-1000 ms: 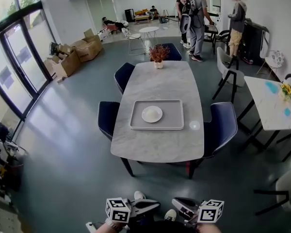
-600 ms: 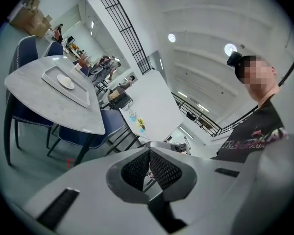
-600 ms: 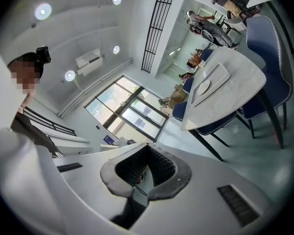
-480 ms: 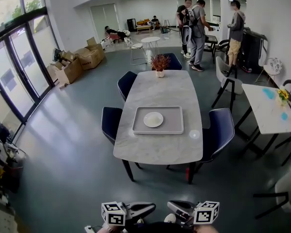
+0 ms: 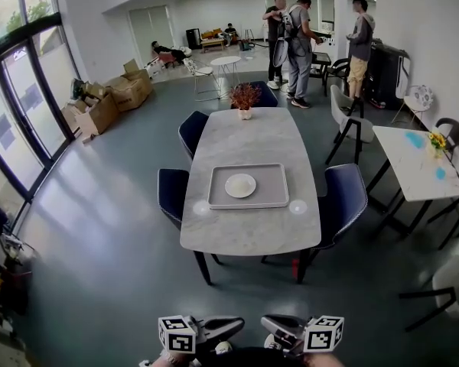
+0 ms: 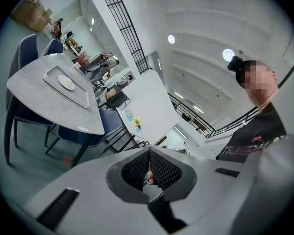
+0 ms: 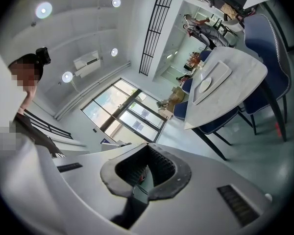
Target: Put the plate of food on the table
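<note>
Plate (image 5: 240, 185), round and flat, sits mid-tray (image 5: 216, 199); the tray's long side parallels the tabletop's (image 5: 249, 235) near edge. Our left gripper (image 5: 233, 326) and right gripper (image 5: 271, 324) are closed, empty.

Too small to tell what, if anything, lies on the plate (image 5: 240, 185) in the tray (image 5: 249, 202) at mid tabletop (image 5: 249, 232). Cut off at the lower edge of the head view, well short of the tabletop's near end: rear parts of left claw (image 5: 233, 326) and right claw (image 5: 271, 326). Partly hidden beneath the tabletop's long sides: blue chairs (image 5: 170, 193).
</note>
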The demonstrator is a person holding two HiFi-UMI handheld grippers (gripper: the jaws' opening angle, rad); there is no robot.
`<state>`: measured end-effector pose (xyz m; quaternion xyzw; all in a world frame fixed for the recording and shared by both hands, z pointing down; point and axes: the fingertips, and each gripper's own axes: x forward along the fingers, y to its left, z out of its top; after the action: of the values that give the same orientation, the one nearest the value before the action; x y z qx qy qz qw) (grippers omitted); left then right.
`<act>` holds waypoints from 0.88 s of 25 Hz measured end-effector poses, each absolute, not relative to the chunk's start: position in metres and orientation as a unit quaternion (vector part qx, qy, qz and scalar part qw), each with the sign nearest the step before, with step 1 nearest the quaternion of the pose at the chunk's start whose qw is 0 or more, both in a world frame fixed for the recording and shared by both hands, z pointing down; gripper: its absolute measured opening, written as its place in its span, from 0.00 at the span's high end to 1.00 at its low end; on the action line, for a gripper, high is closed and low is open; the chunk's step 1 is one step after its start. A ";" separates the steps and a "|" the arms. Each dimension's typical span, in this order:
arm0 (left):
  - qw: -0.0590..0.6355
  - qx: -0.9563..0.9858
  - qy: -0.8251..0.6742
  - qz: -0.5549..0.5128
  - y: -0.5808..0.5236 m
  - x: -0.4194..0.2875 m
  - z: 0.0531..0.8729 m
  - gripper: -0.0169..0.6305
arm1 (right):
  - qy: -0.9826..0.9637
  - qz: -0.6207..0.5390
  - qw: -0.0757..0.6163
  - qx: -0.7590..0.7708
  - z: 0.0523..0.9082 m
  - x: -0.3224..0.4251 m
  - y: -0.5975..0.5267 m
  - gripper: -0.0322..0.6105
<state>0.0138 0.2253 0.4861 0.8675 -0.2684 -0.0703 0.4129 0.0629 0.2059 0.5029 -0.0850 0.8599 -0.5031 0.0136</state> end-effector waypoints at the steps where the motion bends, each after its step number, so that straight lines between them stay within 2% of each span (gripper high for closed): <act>1: 0.412 0.869 -0.265 -0.070 0.226 0.009 0.485 0.96 | 0.859 -0.505 0.020 -0.084 0.501 0.057 0.207 0.93; 12: 0.423 0.870 -0.243 -0.067 0.234 -0.016 0.488 0.96 | 0.853 -0.511 0.032 -0.098 0.510 0.029 0.219 0.94; 22: 0.437 0.864 -0.239 -0.075 0.236 -0.028 0.492 0.96 | 0.854 -0.507 0.005 -0.118 0.514 0.022 0.223 0.94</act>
<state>-0.0285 0.2358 0.4920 0.8642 -0.2386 -0.0751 0.4366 0.0225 0.2229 0.5142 -0.1177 0.8540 -0.5068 0.0047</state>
